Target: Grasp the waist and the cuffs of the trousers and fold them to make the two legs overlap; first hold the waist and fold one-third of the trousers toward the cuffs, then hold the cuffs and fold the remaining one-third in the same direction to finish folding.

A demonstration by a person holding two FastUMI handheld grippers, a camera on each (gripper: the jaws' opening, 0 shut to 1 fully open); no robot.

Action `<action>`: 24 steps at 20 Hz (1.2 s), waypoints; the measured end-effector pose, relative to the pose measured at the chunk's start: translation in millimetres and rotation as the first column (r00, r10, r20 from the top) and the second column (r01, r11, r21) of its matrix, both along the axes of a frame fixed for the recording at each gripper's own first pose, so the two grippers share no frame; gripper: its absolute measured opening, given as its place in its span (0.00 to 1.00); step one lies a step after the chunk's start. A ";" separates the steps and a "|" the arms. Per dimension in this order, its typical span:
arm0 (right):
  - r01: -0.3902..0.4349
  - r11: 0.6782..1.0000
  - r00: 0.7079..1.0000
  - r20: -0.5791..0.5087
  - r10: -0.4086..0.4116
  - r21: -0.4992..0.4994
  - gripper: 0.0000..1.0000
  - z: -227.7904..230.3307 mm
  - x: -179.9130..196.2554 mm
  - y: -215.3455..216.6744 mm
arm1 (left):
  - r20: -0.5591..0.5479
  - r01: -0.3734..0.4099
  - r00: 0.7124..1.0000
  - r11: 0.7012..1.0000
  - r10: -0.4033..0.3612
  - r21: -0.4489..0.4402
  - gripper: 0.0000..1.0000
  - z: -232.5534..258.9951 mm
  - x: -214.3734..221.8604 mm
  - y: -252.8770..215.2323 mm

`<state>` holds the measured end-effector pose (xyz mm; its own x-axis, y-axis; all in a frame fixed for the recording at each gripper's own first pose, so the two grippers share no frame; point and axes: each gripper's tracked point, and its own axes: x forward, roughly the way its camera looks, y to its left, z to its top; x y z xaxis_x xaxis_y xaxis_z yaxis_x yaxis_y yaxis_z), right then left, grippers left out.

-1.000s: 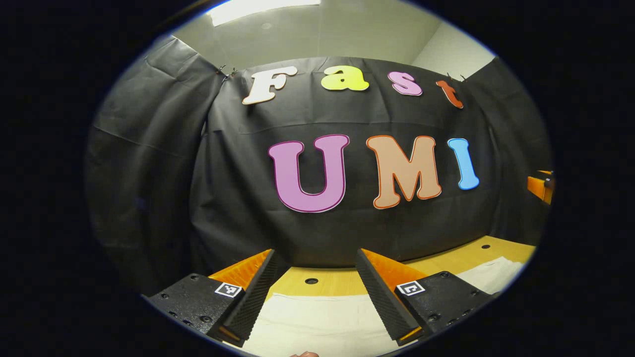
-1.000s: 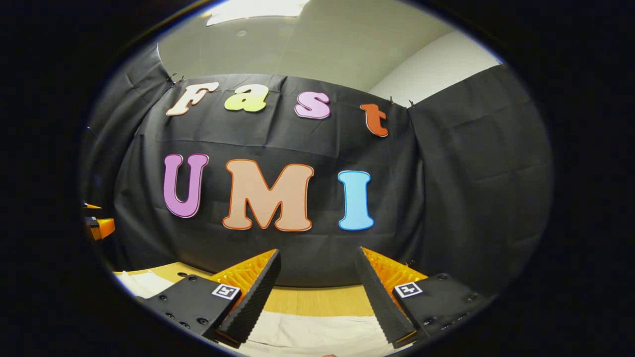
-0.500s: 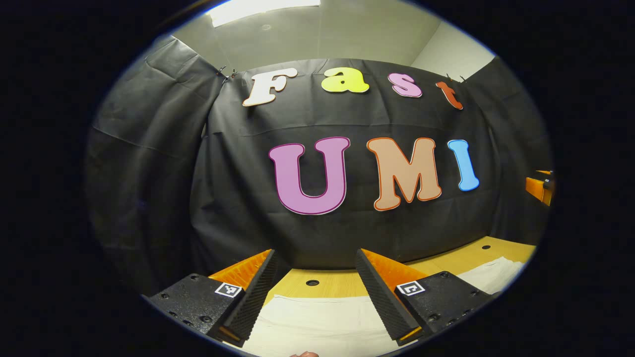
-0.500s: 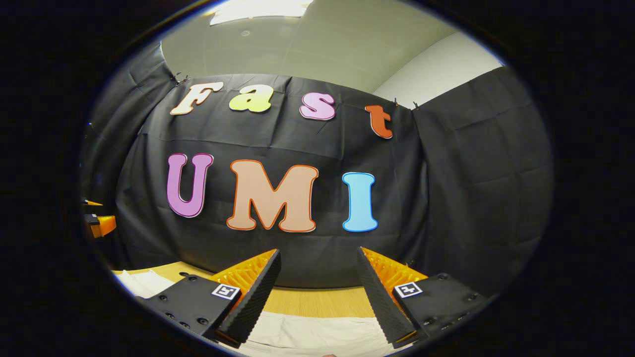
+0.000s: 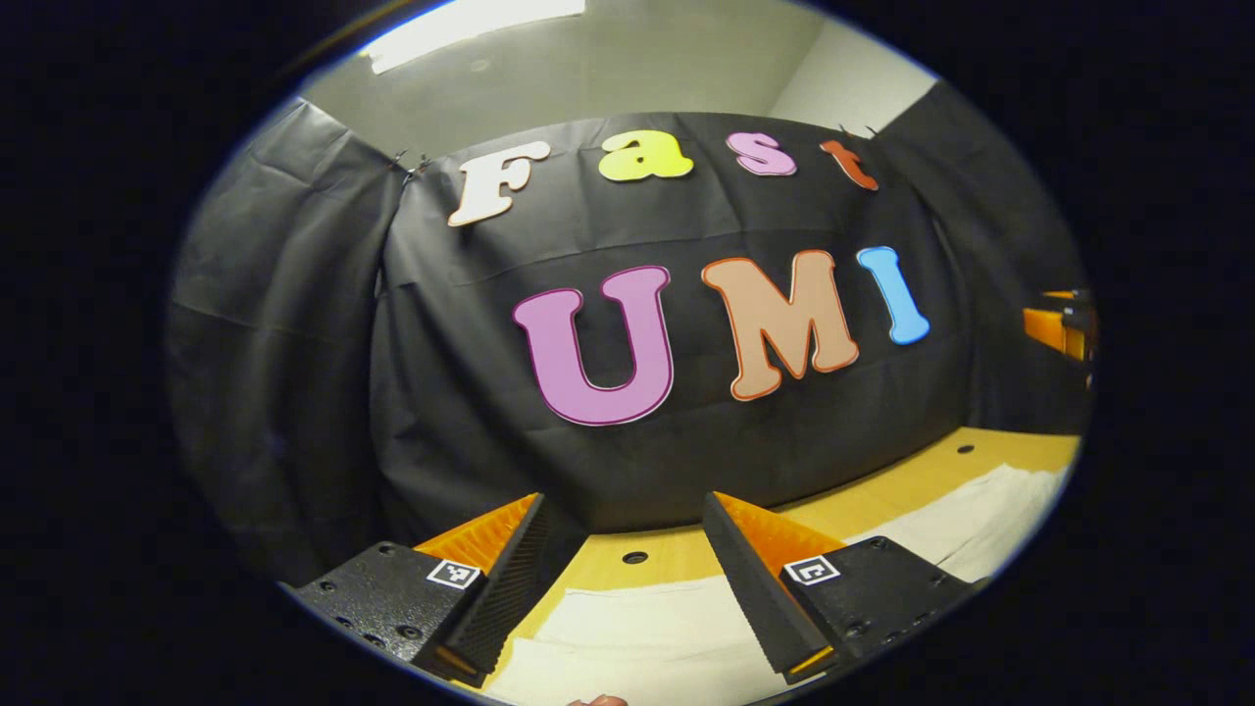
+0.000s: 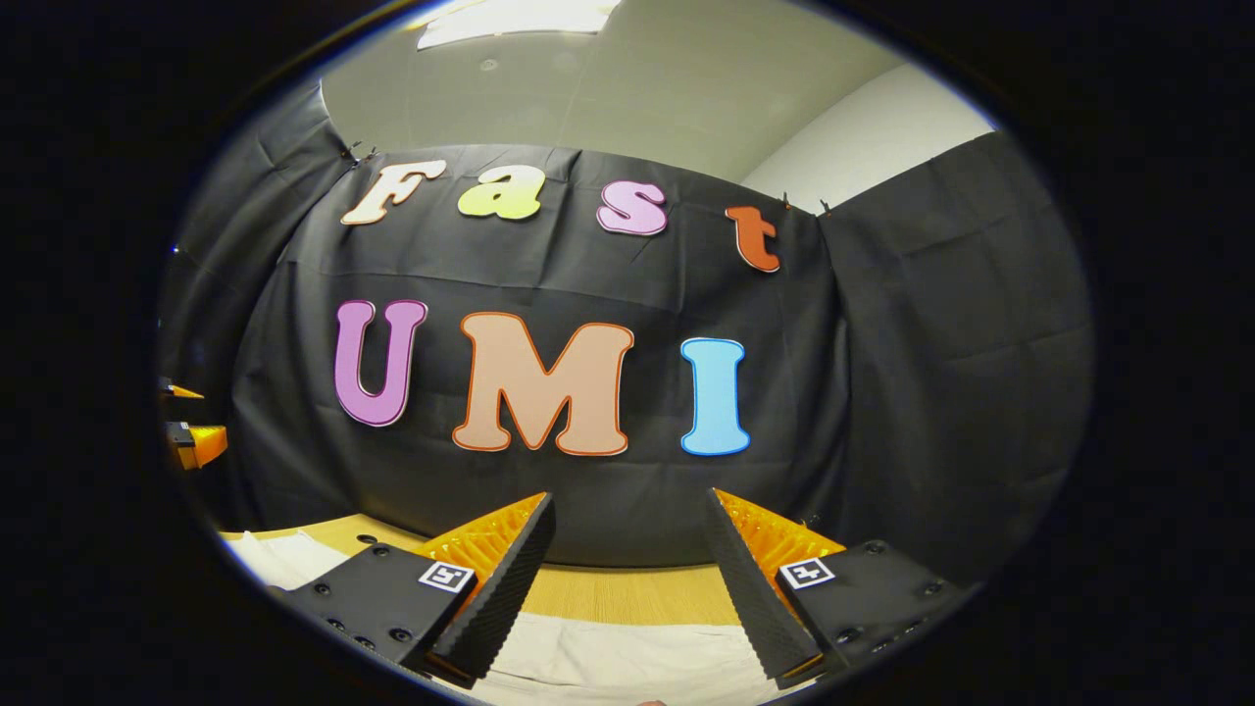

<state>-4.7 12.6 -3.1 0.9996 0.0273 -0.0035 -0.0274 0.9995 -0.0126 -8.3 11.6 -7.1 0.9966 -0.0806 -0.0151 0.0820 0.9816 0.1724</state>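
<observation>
Pale cream trousers [image 5: 637, 637] lie flat on a wooden table [image 5: 677, 554], running off to the right [image 5: 990, 520] in the left gripper view. My left gripper [image 5: 623, 544] hangs open above their near part, nothing between its fingers. In the right gripper view the same cloth [image 6: 627, 657] lies below my right gripper [image 6: 627, 544], which is also open and holds nothing. A strip of the trousers [image 6: 270, 559] shows at the lower left there. The other gripper [image 6: 191, 441] peeks in at the left edge, and the right one [image 5: 1059, 328] at the right edge of the left gripper view.
The black cloth wall [image 6: 588, 490] stands close behind the table's far edge. Small round holes [image 5: 634, 557] dot the tabletop [image 6: 627, 593]. A fingertip [image 5: 598, 700] shows at the bottom edge of the left gripper view.
The left gripper has tilted and swung a little, so more table and trousers show at its right. The right gripper has barely shifted. Both stay open.
</observation>
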 end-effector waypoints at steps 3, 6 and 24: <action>0.001 1.000 1.000 -0.008 -0.001 0.007 0.96 -3.5 0.1 0.2 | -0.029 0.034 0.999 0.995 -0.031 0.094 0.96 -12.6 -4.1 5.1; 0.000 1.000 1.000 -0.005 0.000 0.004 0.97 -4.4 1.2 1.2 | -0.079 0.082 0.995 0.976 -0.067 0.200 0.96 -37.3 -10.5 7.0; 0.011 1.000 0.998 -0.067 -0.012 -0.021 0.97 -35.0 -0.8 -10.4 | -0.665 0.647 0.719 0.541 -0.199 0.537 0.97 -248.4 -117.0 49.8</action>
<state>-5.5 2.2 -38.1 0.9974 0.0154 -0.0708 -0.0176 0.9994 -0.0313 -125.3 61.4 -255.5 0.6610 -0.2297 -0.7144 0.7376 0.3738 0.5623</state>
